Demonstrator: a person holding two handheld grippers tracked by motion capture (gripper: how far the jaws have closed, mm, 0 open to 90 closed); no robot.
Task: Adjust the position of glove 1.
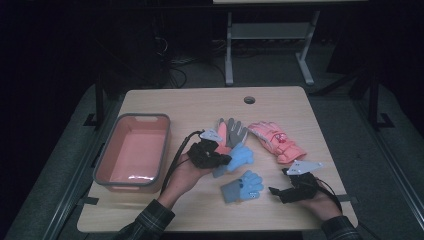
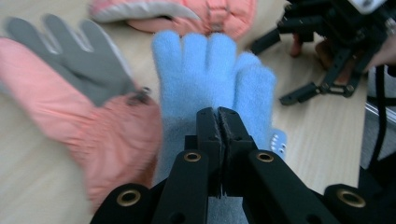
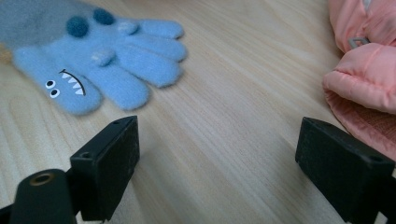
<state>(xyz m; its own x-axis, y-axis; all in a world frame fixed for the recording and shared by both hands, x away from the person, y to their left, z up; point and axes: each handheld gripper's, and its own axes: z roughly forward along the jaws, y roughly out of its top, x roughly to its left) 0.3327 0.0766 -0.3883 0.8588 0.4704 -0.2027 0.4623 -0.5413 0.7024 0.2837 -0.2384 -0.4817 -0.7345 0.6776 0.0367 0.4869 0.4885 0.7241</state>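
My left gripper (image 1: pixel 226 159) is shut on the cuff end of a plain light-blue knit glove (image 1: pixel 241 156). In the left gripper view the two jaws (image 2: pixel 218 114) meet on that blue glove (image 2: pixel 210 74), whose fingers point away from me. Under and left of it lies a pink glove with a grey palm (image 2: pixel 70 93). A second blue glove (image 1: pixel 243 185), with a grey cuff and a monster face, lies flat near the front. My right gripper (image 1: pixel 278 182) rests on the table just right of it, jaws wide open (image 3: pixel 217 135) and nothing between them. The monster glove (image 3: pixel 102 51) lies ahead of them.
A pink basin (image 1: pixel 131 150) with a grey rim stands at the table's left. A padded pink ski glove (image 1: pixel 277 141) lies right of centre, and its cuff (image 3: pixel 364 70) is close to my right gripper. A cable hole (image 1: pixel 249 99) sits near the far edge.
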